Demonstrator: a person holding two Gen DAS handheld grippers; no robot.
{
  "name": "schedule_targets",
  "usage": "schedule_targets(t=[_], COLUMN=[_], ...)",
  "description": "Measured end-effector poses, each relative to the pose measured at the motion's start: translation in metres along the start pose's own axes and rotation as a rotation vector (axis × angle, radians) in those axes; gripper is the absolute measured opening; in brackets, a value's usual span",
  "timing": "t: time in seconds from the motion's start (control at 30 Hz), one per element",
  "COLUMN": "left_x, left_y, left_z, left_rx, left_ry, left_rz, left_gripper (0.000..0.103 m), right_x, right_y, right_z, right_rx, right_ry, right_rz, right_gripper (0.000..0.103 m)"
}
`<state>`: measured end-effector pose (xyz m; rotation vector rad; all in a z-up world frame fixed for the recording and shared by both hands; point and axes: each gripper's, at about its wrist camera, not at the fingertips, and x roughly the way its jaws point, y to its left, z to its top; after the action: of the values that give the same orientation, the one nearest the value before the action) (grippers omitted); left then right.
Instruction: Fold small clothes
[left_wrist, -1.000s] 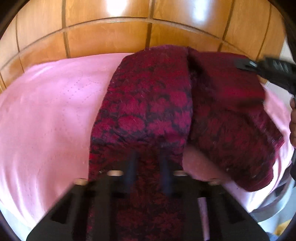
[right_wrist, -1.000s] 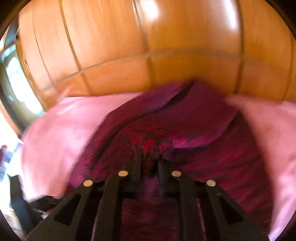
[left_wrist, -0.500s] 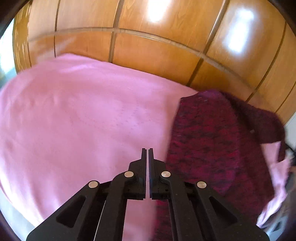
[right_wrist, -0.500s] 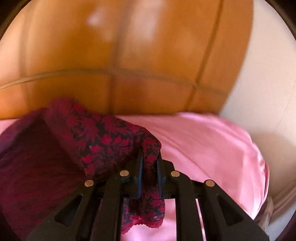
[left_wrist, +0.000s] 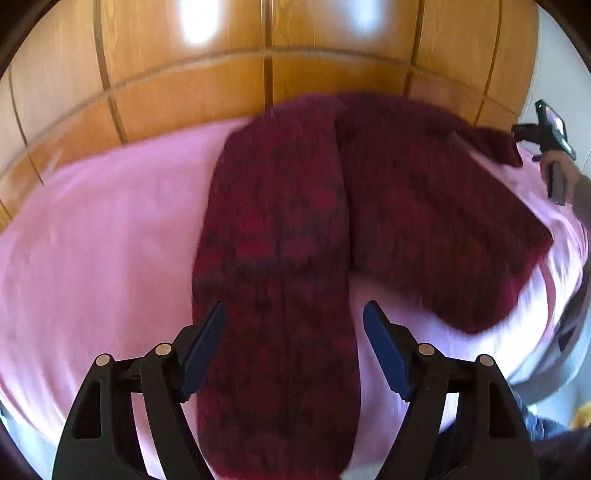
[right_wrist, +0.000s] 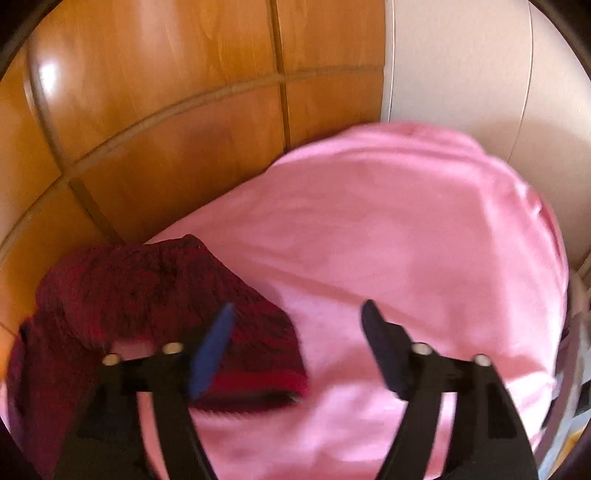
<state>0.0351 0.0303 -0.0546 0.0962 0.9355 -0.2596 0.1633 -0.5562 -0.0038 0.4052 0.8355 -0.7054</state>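
Observation:
A dark red patterned pair of trousers (left_wrist: 288, 229) lies spread on the pink sheet (left_wrist: 103, 229), its two legs splayed towards me. My left gripper (left_wrist: 293, 317) is open, its fingers either side of the near leg, holding nothing. In the right wrist view one red leg (right_wrist: 147, 295) lies at the lower left. My right gripper (right_wrist: 295, 314) is open and empty, its left finger (right_wrist: 214, 339) over the cloth's edge. The right gripper also shows at the far right of the left wrist view (left_wrist: 550, 133).
The pink sheet (right_wrist: 388, 240) covers a bed against a glossy wooden panelled wall (left_wrist: 266, 66). A white wall (right_wrist: 461, 66) stands beyond the bed's right corner. The bed's right edge (left_wrist: 569, 317) drops away.
Both grippers have opened. The right one let go of the red leg, which now lies on the sheet. The left view has swung back over the trousers.

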Motion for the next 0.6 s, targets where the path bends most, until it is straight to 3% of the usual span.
schedule_targets(t=[0.07, 0.13, 0.17, 0.2, 0.3, 0.33, 0.4, 0.47, 0.6], left_x=[0.003, 0.015, 0.019, 0.024, 0.018, 0.014, -0.004, -0.020, -0.057], left_y=[-0.002, -0.019, -0.025, -0.030, -0.019, -0.011, 0.021, 0.048, 0.142], left_z=[-0.011, -0.018, -0.020, -0.021, -0.014, -0.009, 0.003, 0.016, 0.048], left_rx=[-0.006, 0.089, 0.128, 0.163, 0.138, 0.111, -0.034, -0.111, -0.356], left_ry=[0.020, 0.032, 0.033, 0.024, 0.011, 0.008, -0.009, -0.054, -0.201], left_rz=[-0.008, 0.055, 0.081, 0.094, 0.068, 0.040, -0.079, -0.111, -0.134], left_gripper=[0.078, 0.077, 0.072, 0.054, 0.018, 0.016, 0.015, 0.014, 0.014], right_x=[-0.013, -0.032, -0.036, -0.043, -0.072, -0.079, -0.098, -0.111, -0.116], right_y=[0.005, 0.007, 0.008, 0.011, 0.028, 0.033, 0.047, 0.058, 0.078], right_z=[-0.010, -0.034, -0.041, -0.049, -0.075, -0.082, -0.098, -0.112, -0.138], right_rx=[-0.034, -0.044, -0.046, -0.054, -0.126, -0.151, -0.219, -0.274, -0.358], right_ry=[-0.013, -0.021, -0.020, -0.016, -0.037, -0.044, -0.063, -0.069, -0.024], right_rz=[0.017, 0.046, 0.064, 0.089, 0.150, 0.166, 0.212, 0.248, 0.292], right_gripper=[0.081, 0.083, 0.083, 0.083, 0.085, 0.085, 0.086, 0.086, 0.086])
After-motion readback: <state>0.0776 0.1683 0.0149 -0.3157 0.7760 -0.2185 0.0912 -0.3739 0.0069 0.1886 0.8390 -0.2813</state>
